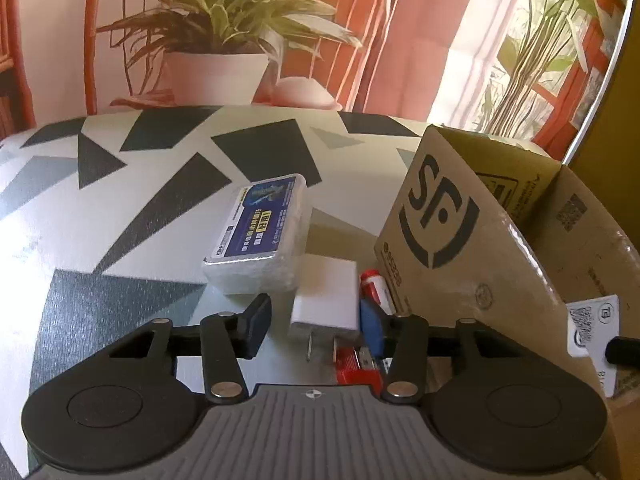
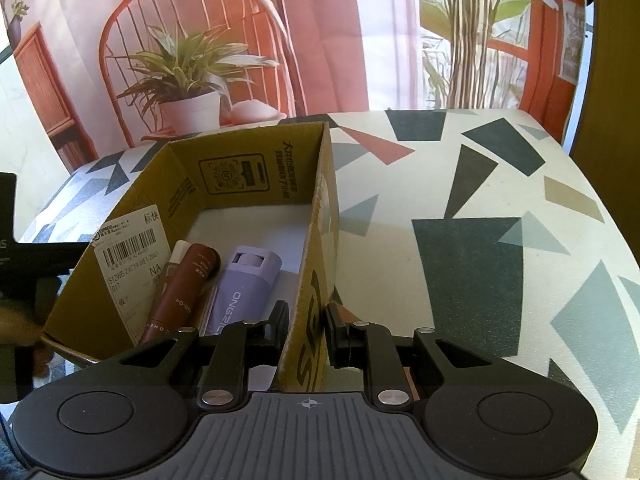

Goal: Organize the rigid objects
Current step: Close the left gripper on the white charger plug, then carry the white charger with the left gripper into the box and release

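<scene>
left gripper point(image 1: 320, 320): jaws apart, one white charger point(image 1: 326, 300) between them at lower centre, pads not touching | right gripper point(image 2: 306, 330): clamped on cardboard box point(image 2: 320, 216) wall, lower centre | beyond: one clear plastic case point(image 1: 260, 236) mid-frame; box holds one purple device point(image 2: 244, 284), one brown tube point(image 2: 180, 292)

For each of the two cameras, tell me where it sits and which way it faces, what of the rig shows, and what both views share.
Left wrist: sits on the left gripper, angled down over the table at a white charger between its fingers, beside the cardboard box; only its fingers and body show.
Right wrist: sits on the right gripper, angled down along the cardboard box, jaws clamped on its wall; a lilac device lies inside.
Shared: the box, the patterned table, the potted plant behind.
</scene>
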{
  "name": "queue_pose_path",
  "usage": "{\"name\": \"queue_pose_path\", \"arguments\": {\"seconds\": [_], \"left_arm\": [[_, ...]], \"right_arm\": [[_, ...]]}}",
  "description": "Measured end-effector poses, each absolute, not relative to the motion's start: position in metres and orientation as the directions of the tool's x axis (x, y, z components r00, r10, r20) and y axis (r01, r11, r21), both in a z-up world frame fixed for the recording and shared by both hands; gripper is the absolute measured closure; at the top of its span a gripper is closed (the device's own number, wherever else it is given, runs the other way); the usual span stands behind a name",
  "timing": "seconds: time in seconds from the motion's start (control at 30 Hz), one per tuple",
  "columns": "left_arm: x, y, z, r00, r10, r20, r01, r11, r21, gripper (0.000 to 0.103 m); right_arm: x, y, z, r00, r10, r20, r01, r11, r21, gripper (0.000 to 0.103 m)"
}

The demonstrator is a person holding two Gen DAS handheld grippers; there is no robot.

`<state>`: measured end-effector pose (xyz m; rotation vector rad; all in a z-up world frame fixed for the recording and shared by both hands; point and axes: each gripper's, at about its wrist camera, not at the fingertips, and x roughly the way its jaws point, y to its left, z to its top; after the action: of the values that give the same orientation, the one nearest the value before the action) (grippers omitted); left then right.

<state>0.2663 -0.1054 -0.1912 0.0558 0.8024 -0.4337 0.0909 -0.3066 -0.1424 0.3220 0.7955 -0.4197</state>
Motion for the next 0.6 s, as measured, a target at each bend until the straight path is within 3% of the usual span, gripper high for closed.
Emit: {"name": "queue_pose_path", "arguments": {"seconds": [0.03, 0.37, 0.6], "left_arm": [[0.266, -0.105, -0.190, 0.607, -0.365, -0.706, 0.406, 0.906, -0.120, 0.064], [0.242, -0.086, -0.185, 0.595, -0.364, -0.716, 0.363, 0.917, -0.164, 0.064], [0.217, -0.065, -0.146, 0.629, -0.397, -0.669, 0.323, 0.916, -0.239, 0.064]], "right_arm": [[0.091, -0.306, -0.143, 0.626, -0.240, -0.742, 0.478, 0.870, 0.121, 0.085], [0.091, -0.306, -0.142, 0.625, -0.240, -0.742, 0.477, 0.870, 0.120, 0.085], [0.091, -0.306, -0.142, 0.625, -0.241, -0.742, 0.477, 0.871, 0.119, 0.085]]}}
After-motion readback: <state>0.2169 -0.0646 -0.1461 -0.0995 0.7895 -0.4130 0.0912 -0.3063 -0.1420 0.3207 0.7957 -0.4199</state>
